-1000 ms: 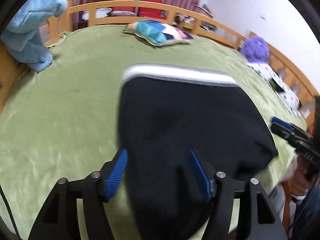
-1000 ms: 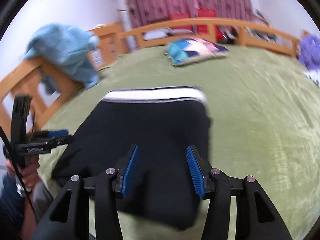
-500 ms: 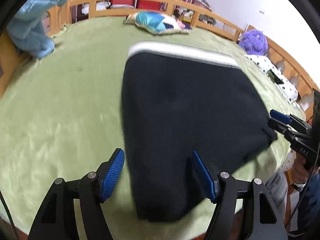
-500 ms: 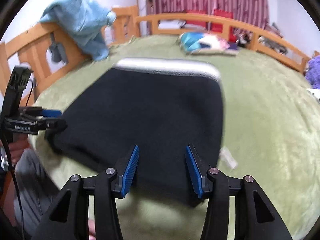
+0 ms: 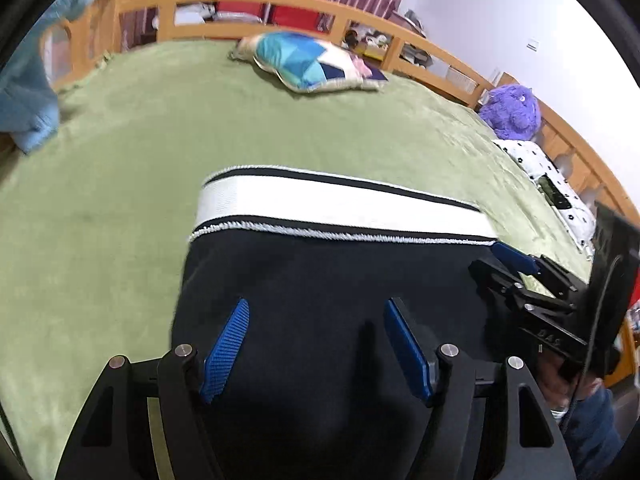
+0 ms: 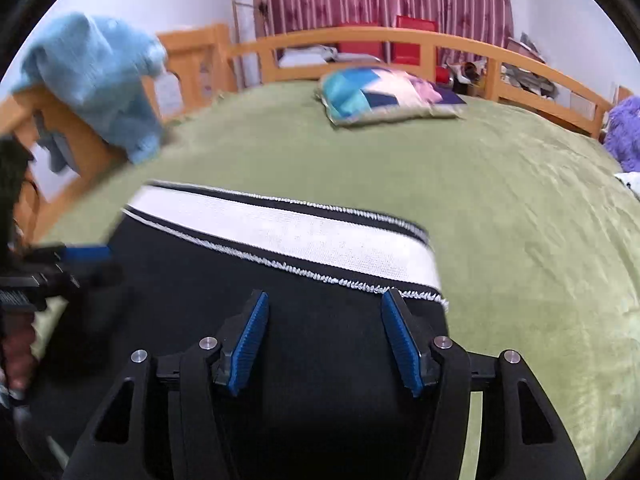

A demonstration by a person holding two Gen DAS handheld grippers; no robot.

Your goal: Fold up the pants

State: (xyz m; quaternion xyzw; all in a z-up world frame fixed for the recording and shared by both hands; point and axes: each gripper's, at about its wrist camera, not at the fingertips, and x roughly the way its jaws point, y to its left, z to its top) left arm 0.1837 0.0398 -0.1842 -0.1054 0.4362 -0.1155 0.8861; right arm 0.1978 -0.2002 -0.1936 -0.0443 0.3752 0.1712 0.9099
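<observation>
Black pants (image 5: 328,272) lie folded flat on the green bed cover (image 5: 120,200), their white waistband (image 5: 340,208) at the far end. My left gripper (image 5: 316,308) hovers open over the black cloth near its left edge, gripping nothing. My right gripper (image 6: 326,296) is over the pants (image 6: 180,300) just short of the waistband (image 6: 300,240) by the right edge. Its jaws are opening, with only the flat cloth beneath them. Each gripper shows in the other's view: the right gripper (image 5: 490,260) at the waistband's right corner, the left gripper (image 6: 96,264) at the left edge.
A patchwork pillow (image 5: 316,64) lies at the far side of the bed. A blue towel (image 6: 96,80) hangs on the wooden rail (image 6: 360,36) at left. A purple plush toy (image 5: 510,110) and a spotted cloth (image 5: 548,176) sit at right.
Both grippers have moved forward and lower over the pants toward the waistband, which now looks much nearer. The right gripper's jaws stand wider than before.
</observation>
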